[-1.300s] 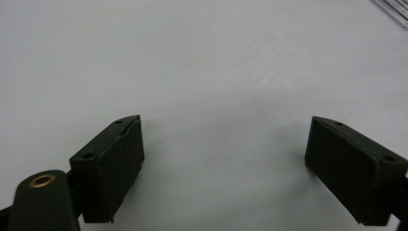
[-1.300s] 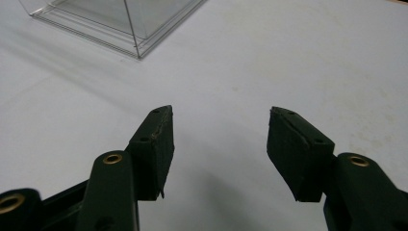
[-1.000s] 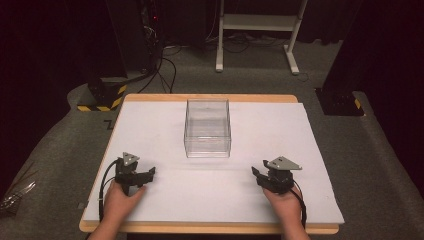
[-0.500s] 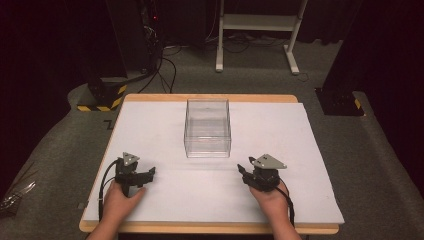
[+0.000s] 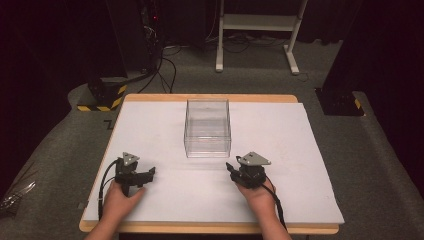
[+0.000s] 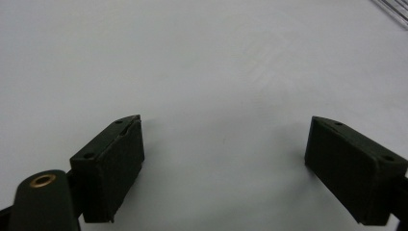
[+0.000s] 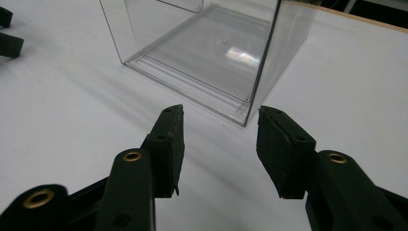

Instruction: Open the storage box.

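Observation:
A clear plastic box (image 5: 207,127), with nothing inside, stands upright on the white table top (image 5: 285,130), near its middle. My right gripper (image 5: 231,168) rests on the table just in front of the box's right front corner, pointing at it. In the right gripper view the box (image 7: 202,48) stands close ahead of the right gripper (image 7: 221,111). Its jaws have just been closing but stand apart, with nothing between them. My left gripper (image 5: 149,173) lies at the front left, open over bare table, as the left gripper view (image 6: 226,122) also shows. Its jaw tips (image 7: 7,33) appear at the far left.
A wooden edge (image 5: 210,97) frames the table's far side. Behind it on the grey floor are a white stand (image 5: 255,30), a black-and-yellow striped base (image 5: 102,97), cables (image 5: 165,65) and a black foot (image 5: 340,102) at the right.
My right gripper has slid left across the table toward the box's front right corner, and its jaws have narrowed. The left hand and the box have stayed put.

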The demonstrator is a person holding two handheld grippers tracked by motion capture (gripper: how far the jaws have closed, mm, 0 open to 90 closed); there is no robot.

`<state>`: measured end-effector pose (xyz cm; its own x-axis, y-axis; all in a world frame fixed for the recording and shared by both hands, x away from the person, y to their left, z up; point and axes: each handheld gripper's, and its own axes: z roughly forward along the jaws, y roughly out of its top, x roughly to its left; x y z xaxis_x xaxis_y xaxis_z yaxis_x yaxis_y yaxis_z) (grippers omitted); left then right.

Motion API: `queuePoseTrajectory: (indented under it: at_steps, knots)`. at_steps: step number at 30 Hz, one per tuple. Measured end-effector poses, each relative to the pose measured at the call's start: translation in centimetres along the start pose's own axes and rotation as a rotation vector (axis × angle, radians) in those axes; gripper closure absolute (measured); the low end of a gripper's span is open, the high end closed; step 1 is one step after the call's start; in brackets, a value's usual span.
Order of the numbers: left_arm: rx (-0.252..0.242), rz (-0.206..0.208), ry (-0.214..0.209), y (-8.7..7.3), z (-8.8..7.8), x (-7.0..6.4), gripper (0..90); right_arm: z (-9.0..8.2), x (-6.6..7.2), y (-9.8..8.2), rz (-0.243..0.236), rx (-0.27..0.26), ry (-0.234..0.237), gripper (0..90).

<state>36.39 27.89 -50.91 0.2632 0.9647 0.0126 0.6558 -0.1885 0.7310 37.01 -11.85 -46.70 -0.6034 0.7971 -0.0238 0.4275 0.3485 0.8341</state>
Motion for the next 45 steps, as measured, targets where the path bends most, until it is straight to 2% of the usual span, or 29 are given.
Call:
queuePoseTrajectory:
  at_steps: [9,12,17,20,27,36,40,45]
  knots:
    - [0.001,0.0,-0.001,0.0,0.0,0.0,13.9,0.9,0.6,0.8,-0.004,-0.028,0.035,50.9]
    - [0.001,0.001,-0.001,0.0,0.0,0.0,13.8,1.2,0.8,1.1,-0.024,-0.041,0.046,50.8]
    - [0.001,0.001,-0.001,0.0,0.0,0.0,13.8,1.9,0.6,1.6,-0.02,-0.067,0.094,49.3]
    - [0.0,0.001,0.0,0.0,0.0,0.0,13.8,2.2,0.5,1.7,-0.018,-0.066,0.113,48.4]
    - [-0.001,0.002,0.001,0.0,0.0,0.0,13.9,3.0,0.5,2.4,-0.039,-0.076,0.13,48.2]
    - [-0.002,0.0,0.002,0.0,0.0,0.0,14.0,3.4,0.2,3.7,-0.033,-0.089,0.14,50.1]
    - [-0.002,0.0,0.001,0.0,0.0,0.0,13.9,4.0,-0.1,4.1,-0.014,-0.095,0.168,51.5]
    - [-0.002,0.0,0.001,0.0,0.0,0.0,13.9,4.8,-0.2,4.3,-0.008,-0.102,0.178,48.5]
